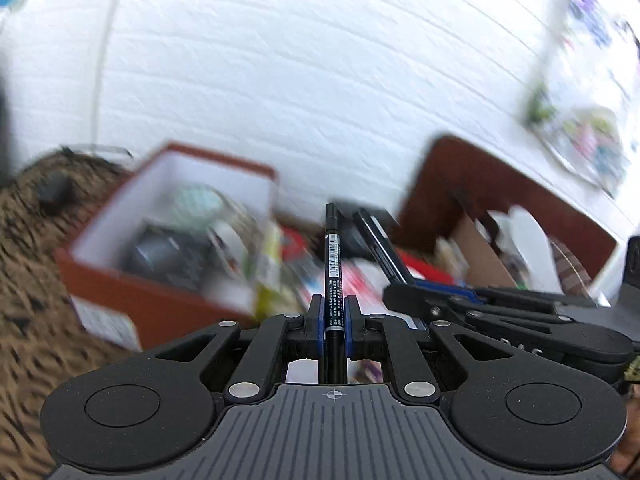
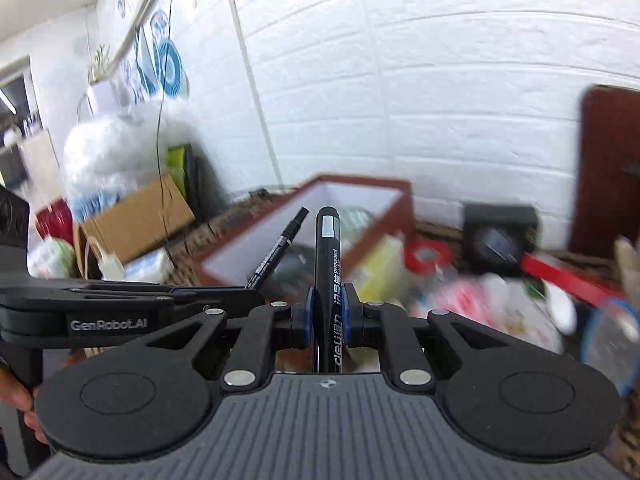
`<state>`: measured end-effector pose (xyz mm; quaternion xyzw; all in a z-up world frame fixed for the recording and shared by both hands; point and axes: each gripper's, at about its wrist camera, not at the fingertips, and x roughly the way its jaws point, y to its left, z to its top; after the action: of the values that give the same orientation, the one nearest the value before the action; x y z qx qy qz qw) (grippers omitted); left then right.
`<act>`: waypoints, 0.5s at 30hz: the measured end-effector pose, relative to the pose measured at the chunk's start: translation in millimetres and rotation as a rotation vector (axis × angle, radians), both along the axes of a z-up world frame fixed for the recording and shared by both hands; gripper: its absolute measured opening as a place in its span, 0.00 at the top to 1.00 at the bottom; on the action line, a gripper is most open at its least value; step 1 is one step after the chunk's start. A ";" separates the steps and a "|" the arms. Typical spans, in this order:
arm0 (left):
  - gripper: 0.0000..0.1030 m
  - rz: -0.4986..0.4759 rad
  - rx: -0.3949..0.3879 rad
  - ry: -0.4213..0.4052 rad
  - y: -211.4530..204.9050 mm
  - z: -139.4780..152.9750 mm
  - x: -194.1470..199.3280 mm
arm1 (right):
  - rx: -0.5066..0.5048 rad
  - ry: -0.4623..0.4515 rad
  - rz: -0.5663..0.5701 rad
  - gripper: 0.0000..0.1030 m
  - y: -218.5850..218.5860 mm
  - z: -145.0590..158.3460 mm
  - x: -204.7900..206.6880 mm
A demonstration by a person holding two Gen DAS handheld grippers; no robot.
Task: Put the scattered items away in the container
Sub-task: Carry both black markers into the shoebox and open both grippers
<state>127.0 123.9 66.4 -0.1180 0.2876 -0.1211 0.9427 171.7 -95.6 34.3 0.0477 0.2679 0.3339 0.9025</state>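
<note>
Step in hand: carrying; each gripper has a pen in its jaws and is clear of the clutter, facing the red box (image 1: 172, 240), so this reads as the run-up to a drop into the container.

Left gripper (image 1: 334, 316): jaws drawn close together, blue pads clamped on a slim black marker (image 1: 333, 264) that sticks straight out ahead, cap end forward.

Right gripper (image 2: 329, 312): jaws narrow too, pinching a thicker black permanent marker (image 2: 328, 256), also pointing forward along the fingers.

Container: the red box, white inside, sits ahead and below on the brown patterned surface (image 1: 28, 280); it already holds several things, though blur makes them hard to name, perhaps a roll of tape and a dark case.

Scattered items: a muddle of red, white and yellow packets (image 2: 480, 296) lies just beside the box, not yet tidied.

Pose: both grippers tilt gently downward, side by side and close; the right one shows at the right edge of the left wrist view, the left one at the left edge of the right wrist view.

Next move calls for: bringing each marker tip over the box's open top, inside the rim, before the jaws part; the two tools are near enough to knock together.
</note>
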 end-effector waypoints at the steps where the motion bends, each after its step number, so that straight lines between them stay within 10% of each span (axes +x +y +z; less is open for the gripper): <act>1: 0.95 0.016 0.006 0.000 7.9 4.8 9.8 | 0.017 0.011 0.002 0.84 8.5 2.1 8.9; 15: 0.95 0.034 0.045 0.149 79.0 -22.1 125.7 | 0.041 0.186 -0.134 0.84 96.3 -39.1 92.0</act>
<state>252.7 203.0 44.3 -0.1102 0.3575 -0.0892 0.9231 263.7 0.7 -4.7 0.1146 0.3400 0.2721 0.8929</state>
